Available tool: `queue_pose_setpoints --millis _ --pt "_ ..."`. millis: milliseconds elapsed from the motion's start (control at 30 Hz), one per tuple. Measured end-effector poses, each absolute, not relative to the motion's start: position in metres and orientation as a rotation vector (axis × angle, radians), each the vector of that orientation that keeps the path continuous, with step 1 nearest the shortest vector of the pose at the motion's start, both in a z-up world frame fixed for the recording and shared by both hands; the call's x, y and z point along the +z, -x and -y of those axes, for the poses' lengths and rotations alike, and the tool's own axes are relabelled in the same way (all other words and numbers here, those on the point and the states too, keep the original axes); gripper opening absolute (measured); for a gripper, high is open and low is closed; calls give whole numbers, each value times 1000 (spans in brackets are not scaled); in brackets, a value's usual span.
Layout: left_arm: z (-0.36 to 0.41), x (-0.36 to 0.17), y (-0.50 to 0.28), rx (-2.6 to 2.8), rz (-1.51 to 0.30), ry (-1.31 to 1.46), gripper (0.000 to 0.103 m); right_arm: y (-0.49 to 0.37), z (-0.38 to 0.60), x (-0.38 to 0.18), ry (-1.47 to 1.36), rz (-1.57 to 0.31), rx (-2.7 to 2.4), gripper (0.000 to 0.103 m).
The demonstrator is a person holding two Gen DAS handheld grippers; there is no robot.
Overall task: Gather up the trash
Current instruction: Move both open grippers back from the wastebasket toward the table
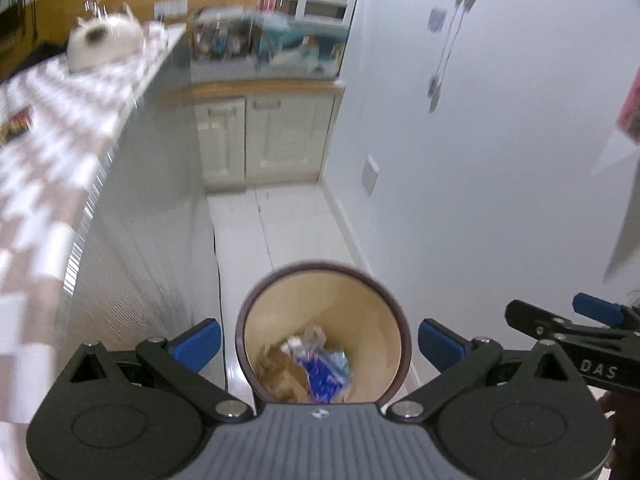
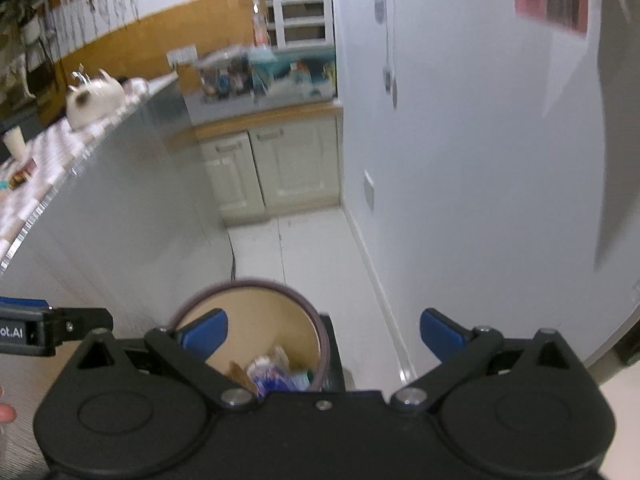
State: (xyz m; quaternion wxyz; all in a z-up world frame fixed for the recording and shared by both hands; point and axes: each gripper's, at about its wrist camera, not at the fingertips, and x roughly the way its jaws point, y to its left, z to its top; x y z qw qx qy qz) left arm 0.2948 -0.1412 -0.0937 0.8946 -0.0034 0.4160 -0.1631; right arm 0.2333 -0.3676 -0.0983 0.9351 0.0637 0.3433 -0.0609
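A round trash bin with a dark rim and cream inside stands on the white floor. Trash lies at its bottom: a blue and white wrapper, brown paper and crumpled plastic. My left gripper hangs open above the bin, nothing between its blue pads. In the right wrist view the bin sits below and left. My right gripper is open and empty, its left pad over the bin's mouth. The right gripper's fingers show at the left view's right edge.
A counter with a checked cloth runs along the left, a white cat lying on it. Cream cabinets with a cluttered top close the far end. A white wall stands on the right. A dark cable runs down by the counter.
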Motion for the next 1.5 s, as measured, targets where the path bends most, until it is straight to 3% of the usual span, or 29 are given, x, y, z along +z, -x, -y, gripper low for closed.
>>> queue_pose_setpoints --millis 400,1067,1300,1500 --pt "85 4 -271 -299 -654 11 103 -232 308 -11 -44 -533 -12 103" --pt "-84 118 -282 22 -424 -21 103 -289 183 101 19 -367 213 103" --pt "-138 125 -312 100 -383 -3 103 -330 136 112 -7 -360 280 103" --pt "-171 96 -359 171 -454 1 103 -378 101 107 -66 -360 342 103"
